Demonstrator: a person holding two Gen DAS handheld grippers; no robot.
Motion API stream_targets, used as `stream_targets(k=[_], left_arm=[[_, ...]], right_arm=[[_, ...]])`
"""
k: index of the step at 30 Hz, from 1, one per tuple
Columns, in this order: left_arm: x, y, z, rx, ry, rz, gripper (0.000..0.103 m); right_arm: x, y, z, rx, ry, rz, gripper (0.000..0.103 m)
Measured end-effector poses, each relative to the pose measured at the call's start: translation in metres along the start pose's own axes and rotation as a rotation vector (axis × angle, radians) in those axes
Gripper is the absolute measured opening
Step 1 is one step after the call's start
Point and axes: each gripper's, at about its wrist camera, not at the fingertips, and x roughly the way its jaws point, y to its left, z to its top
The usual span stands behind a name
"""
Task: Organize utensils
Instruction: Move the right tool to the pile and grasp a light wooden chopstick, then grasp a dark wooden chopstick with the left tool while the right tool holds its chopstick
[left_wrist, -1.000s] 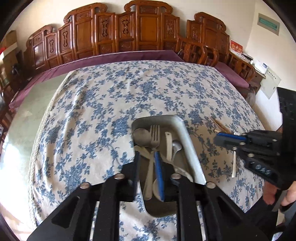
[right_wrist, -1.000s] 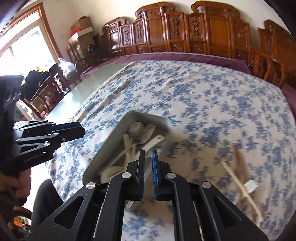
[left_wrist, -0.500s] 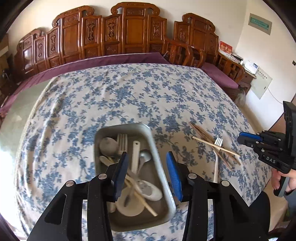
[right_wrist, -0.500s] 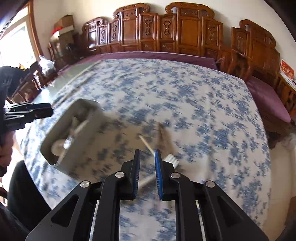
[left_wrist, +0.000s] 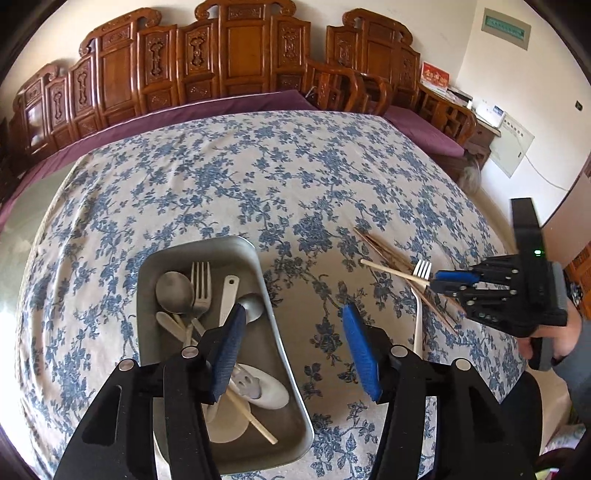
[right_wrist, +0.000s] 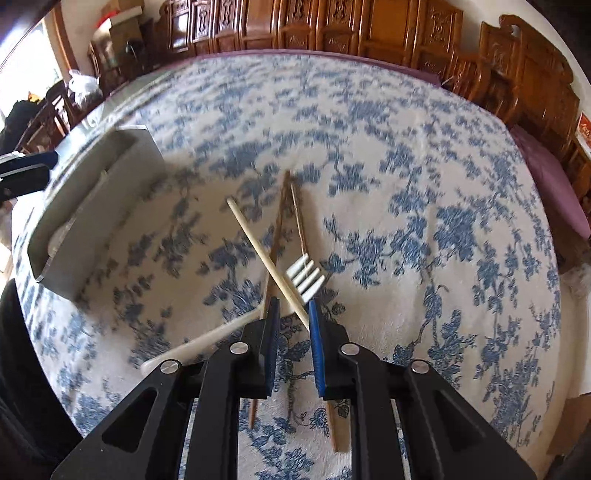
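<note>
A grey metal tray (left_wrist: 271, 332) holds spoons, a fork (left_wrist: 200, 284), a white ladle and a pale chopstick. The tray also shows in the right wrist view (right_wrist: 92, 199). On the cloth to its right lie a white fork (right_wrist: 306, 277), a pale chopstick (right_wrist: 258, 247) and brown chopsticks (right_wrist: 280, 218). My left gripper (left_wrist: 295, 354) is open and empty above the tray's right rim. My right gripper (right_wrist: 291, 332) is open, low over the loose pile, with the pale chopstick's end between its fingers; it also shows in the left wrist view (left_wrist: 448, 280).
The round table wears a blue-flowered cloth (left_wrist: 258, 177). Carved wooden chairs (left_wrist: 243, 62) ring the far side. The table's near edge lies just below both grippers.
My left gripper has opened wide and drawn back to the right of the tray. My right gripper has swung right from the tray to the loose utensils, dropped lower and opened a little.
</note>
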Motion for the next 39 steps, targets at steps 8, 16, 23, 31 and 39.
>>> stream_targets(k=[8,16,23,31,39], left_arm=[[0.001,-0.013,-0.003,0.026,0.015,0.0,0.052],[0.003,-0.028,-0.002,0.052,0.029,0.001,0.052],[0.01,-0.051,0.003,0.075,0.04,-0.002,0.052],[0.038,-0.086,0.008,0.069,0.066,-0.022,0.052],[0.081,-0.127,0.02,0.095,0.097,-0.001,0.052]], right_arm=[[0.006,0.0,-0.003,-0.034,0.025,-0.007,0.018],[-0.002,0.003,-0.01,-0.062,0.011,0.022,0.006],[-0.041,-0.012,-0.025,0.037,-0.087,0.051,0.006],[-0.074,-0.037,-0.055,0.137,-0.142,0.01,0.006],[-0.08,-0.049,-0.081,0.168,-0.16,-0.016,0.006]])
